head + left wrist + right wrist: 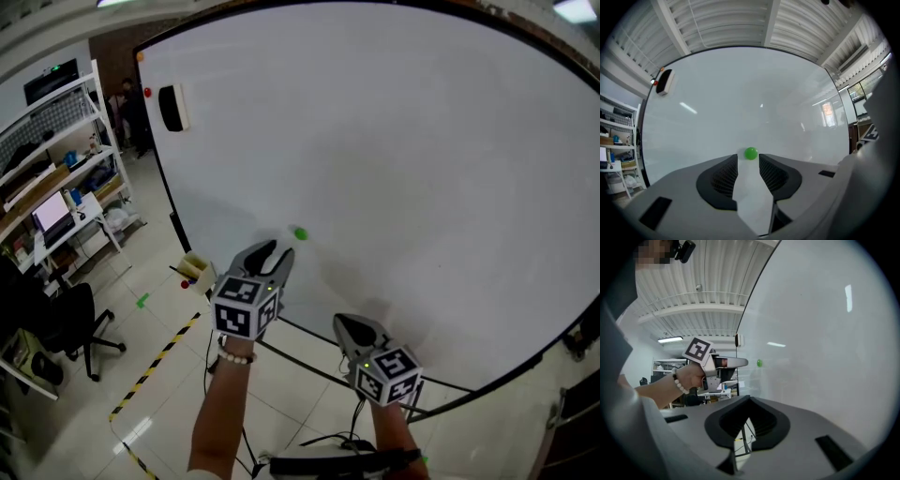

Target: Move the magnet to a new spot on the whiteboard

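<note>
A small green round magnet [300, 234] sticks to the lower middle of the large whiteboard [394, 141]. My left gripper [272, 255] points at it from just below and left. Its jaws stand open, with the magnet [750, 153] a short way beyond the tips and not between the pads [729, 176]. From the right gripper view, a gap shows between the left gripper [743, 363] and the magnet [759, 363]. My right gripper [354, 328] hangs lower and to the right, close to the board's bottom edge, with its jaws together and nothing in them.
A black eraser [172, 107] and a red magnet [147, 92] sit at the board's upper left. A small tray with markers [194, 272] hangs by the board's left leg. Shelving [56, 187], an office chair [56, 319] and striped floor tape [155, 361] lie to the left.
</note>
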